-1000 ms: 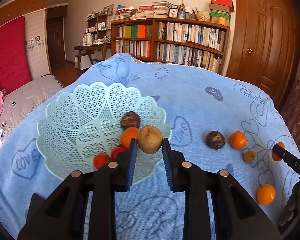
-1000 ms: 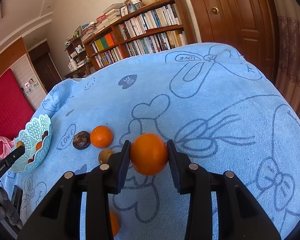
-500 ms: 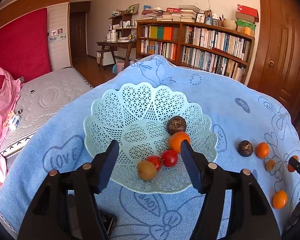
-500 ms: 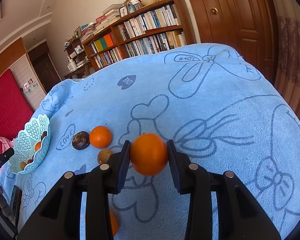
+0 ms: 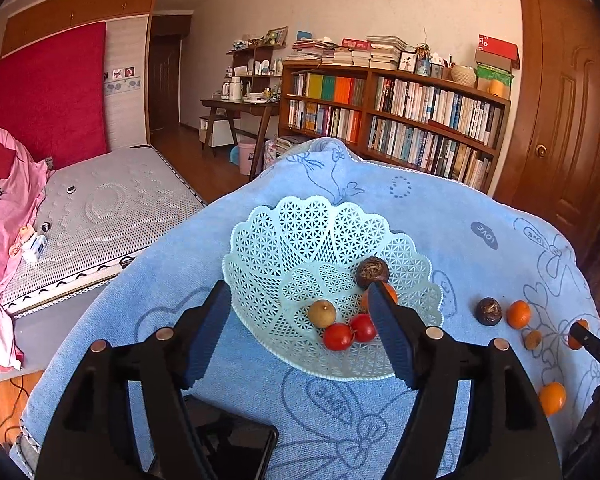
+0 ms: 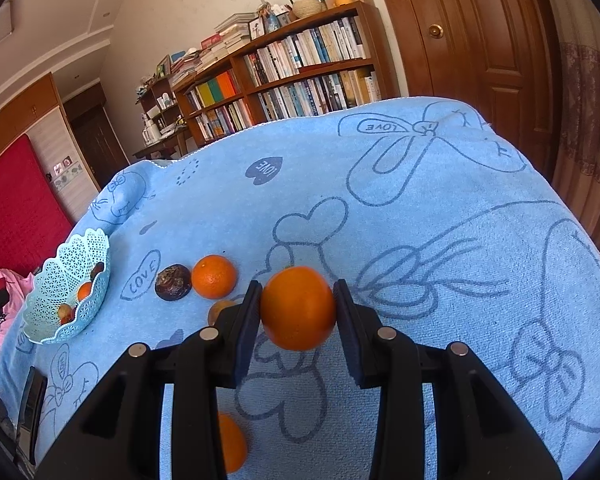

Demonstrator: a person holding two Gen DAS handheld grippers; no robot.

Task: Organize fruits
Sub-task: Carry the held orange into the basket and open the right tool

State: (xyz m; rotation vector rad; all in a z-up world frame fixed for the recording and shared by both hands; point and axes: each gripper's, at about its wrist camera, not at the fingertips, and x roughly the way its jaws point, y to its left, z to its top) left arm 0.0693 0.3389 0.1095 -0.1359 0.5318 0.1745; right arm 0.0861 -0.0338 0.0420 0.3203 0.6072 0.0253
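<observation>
Orange (image 6: 298,307) at frame centre, pinched in right gripper (image 6: 296,312): carry level toward lattice basket (image 6: 96,276) at left edge, lower among fruit, release gently; left gripper (image 5: 300,340) spread wide, empty, over basket (image 5: 320,224).

A left-gripper finger (image 5: 388,332) half hides the basket's orange (image 5: 390,291).

The left tongs (image 5: 300,334) hang with both black fingers spread wide apart, holding nothing. The right tongs (image 6: 297,314) are clamped tight around an orange (image 6: 298,307).
</observation>
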